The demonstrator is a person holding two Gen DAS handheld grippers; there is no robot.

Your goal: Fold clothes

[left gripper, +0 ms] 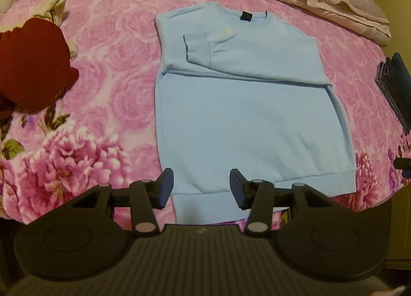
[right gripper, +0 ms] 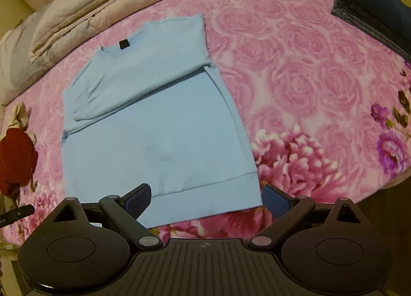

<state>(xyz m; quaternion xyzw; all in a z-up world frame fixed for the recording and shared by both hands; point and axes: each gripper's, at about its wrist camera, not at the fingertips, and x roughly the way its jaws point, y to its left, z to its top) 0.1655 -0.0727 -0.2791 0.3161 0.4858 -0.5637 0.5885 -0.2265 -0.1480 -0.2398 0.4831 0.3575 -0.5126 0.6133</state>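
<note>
Each claw is matte black plastic: a ribbed centre plate with a small round mark, flanked by two round housings with oval recesses. Angled link arms pivot on pale silver pins. The left claw (left gripper: 199, 188) and right claw (right gripper: 206, 202) carry dark blue textured pads.

**Light blue sweatshirt, partly folded**

The light blue sweatshirt (left gripper: 246, 121) (right gripper: 159, 136) lies flat on its front, black neck label (left gripper: 246, 16) (right gripper: 123, 43) uppermost. Both sleeves are folded across the upper back, one ribbed cuff (left gripper: 196, 48) showing. The ribbed hem (left gripper: 205, 203) (right gripper: 205, 193) lies nearest both cameras.
</note>
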